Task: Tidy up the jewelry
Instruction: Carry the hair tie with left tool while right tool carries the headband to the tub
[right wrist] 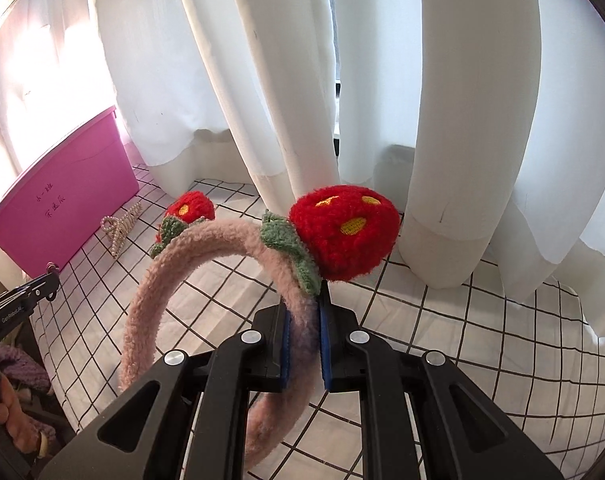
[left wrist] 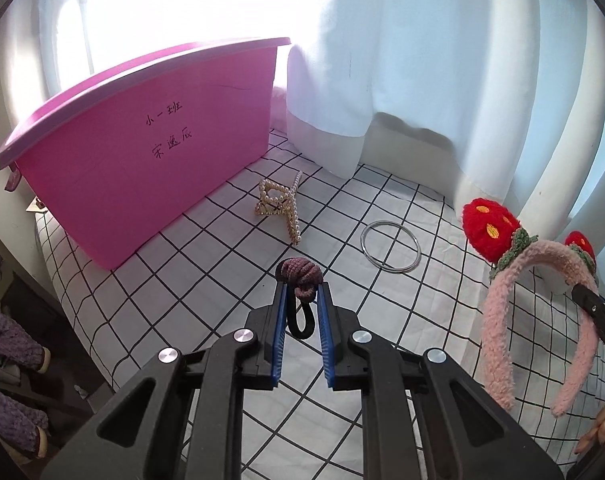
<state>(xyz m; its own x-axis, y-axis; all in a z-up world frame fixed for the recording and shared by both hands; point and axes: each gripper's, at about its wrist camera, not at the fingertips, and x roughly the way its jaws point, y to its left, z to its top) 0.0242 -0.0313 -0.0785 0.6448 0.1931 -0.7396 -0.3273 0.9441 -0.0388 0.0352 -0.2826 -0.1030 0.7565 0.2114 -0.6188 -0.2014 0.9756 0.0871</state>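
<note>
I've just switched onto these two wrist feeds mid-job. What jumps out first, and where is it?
The fluffy pink headband with red strawberry pompoms fills the right wrist view, clamped in the right gripper above the checked cloth. The left gripper pinches a purple hair tie. Behind it, a bright pink bin stands on the left, with a pearl hair claw and a silver bangle lying on the cloth.

left gripper [left wrist: 302, 292]: fingers clamped, angled down | right gripper [right wrist: 304, 308]: fingers clamped, angled down
</note>
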